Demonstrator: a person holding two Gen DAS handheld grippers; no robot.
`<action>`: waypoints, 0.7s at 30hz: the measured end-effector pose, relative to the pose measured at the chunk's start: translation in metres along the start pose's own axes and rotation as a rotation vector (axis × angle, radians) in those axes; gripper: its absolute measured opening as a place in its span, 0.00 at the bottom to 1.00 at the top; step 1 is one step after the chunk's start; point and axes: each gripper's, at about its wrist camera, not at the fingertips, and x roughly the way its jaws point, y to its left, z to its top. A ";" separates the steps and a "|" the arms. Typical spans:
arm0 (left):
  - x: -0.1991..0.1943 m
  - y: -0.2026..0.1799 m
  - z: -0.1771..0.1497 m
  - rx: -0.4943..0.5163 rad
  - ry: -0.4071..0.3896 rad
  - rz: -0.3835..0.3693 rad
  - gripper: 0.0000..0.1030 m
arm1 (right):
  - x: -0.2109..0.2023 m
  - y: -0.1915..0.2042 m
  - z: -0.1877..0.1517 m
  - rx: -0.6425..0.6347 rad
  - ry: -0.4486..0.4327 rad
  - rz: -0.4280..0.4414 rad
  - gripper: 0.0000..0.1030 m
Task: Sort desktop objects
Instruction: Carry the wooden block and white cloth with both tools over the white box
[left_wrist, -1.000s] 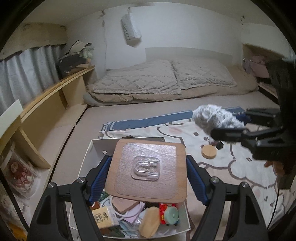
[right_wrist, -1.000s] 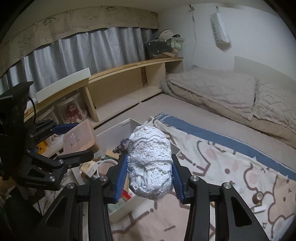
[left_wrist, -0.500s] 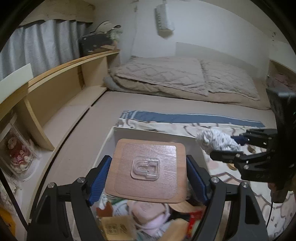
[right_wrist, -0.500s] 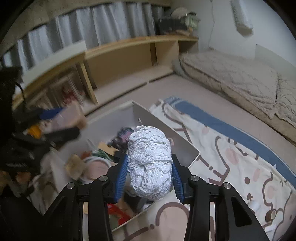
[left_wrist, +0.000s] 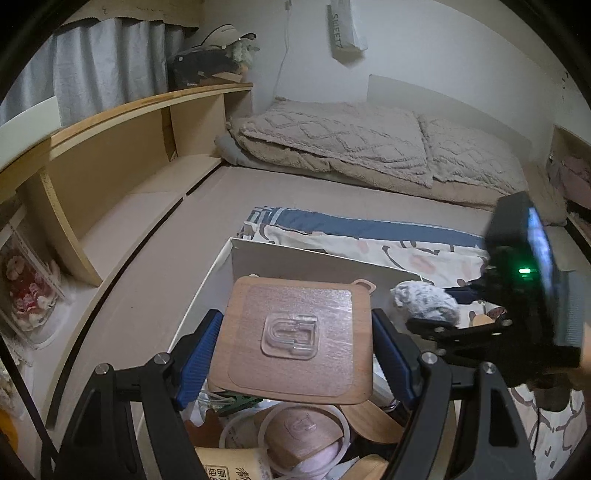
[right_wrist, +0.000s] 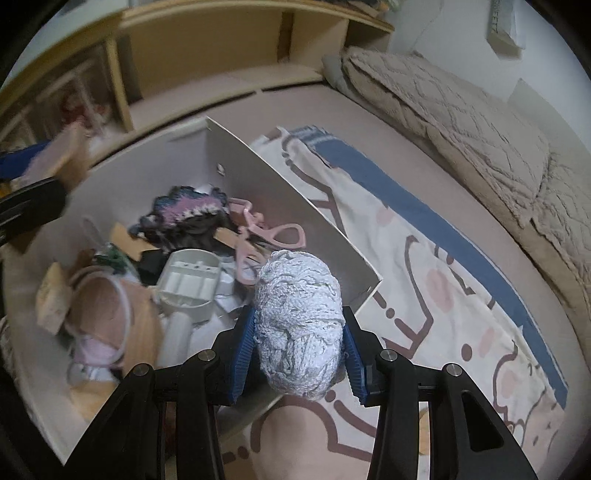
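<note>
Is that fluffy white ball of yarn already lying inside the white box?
No, the ball of yarn is clamped between the right gripper fingers, above the white box near its edge.

A beige quilted bedding (left_wrist: 369, 147) lies beyond the patterned blanket (right_wrist: 443, 280), beside a wooden shelf (left_wrist: 122, 147) and grey curtain (left_wrist: 92, 70).

Left gripper (left_wrist: 297, 354) is clamping a wooden board (left_wrist: 295, 339) flat between both blue pads; it is pointing forward, tilted down. Right gripper (right_wrist: 299, 352) is pinching a yarn ball (right_wrist: 299, 325), angling downward; its body is blurring at the left view's right edge.
</note>
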 end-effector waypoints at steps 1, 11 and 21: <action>-0.001 0.001 0.000 -0.002 0.000 0.002 0.77 | 0.004 0.001 0.001 0.003 0.003 -0.012 0.44; -0.008 0.020 -0.005 -0.053 0.011 0.011 0.77 | 0.029 0.015 0.010 -0.046 0.063 -0.118 0.44; 0.009 0.021 -0.011 -0.055 0.061 0.024 0.77 | 0.026 0.015 0.015 -0.035 0.037 -0.092 0.79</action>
